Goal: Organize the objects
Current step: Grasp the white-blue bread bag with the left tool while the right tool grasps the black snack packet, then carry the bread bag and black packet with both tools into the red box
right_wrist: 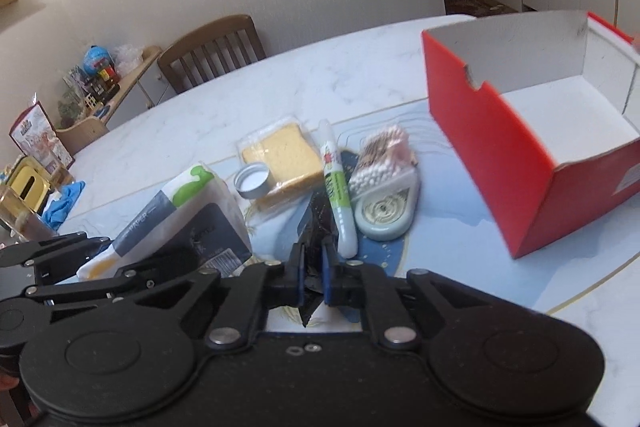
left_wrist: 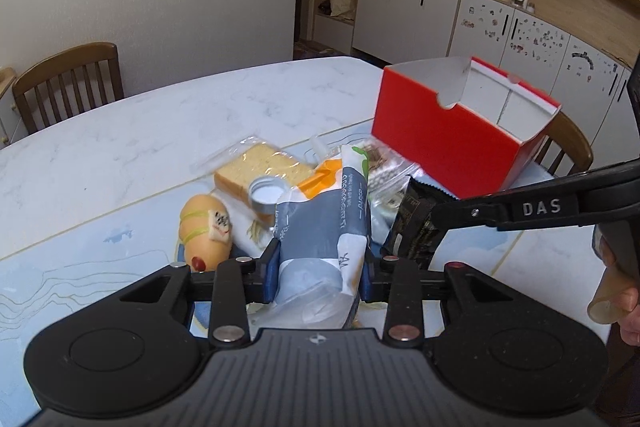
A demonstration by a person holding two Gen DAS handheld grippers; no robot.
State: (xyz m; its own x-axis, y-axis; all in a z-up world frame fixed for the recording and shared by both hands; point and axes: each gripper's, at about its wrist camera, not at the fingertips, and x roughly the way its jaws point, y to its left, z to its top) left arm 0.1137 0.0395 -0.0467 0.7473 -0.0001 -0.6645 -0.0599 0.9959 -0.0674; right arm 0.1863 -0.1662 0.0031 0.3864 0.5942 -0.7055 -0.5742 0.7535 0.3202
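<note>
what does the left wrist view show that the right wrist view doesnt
Only the left wrist view shows the peanut-shaped toy.

Only the right wrist view shows the white tube, the grey-green case and the blue gloves.

Both show the red box, wrapped bread slice, metal lid, the left gripper clamping the tissue pack, and the right gripper pinching the black packet.

A white marble-patterned table [right_wrist: 248,95] carries a pale blue illustrated mat [right_wrist: 452,227]; an open red cardboard box [right_wrist: 500,155] stands on the mat's far right.
</note>
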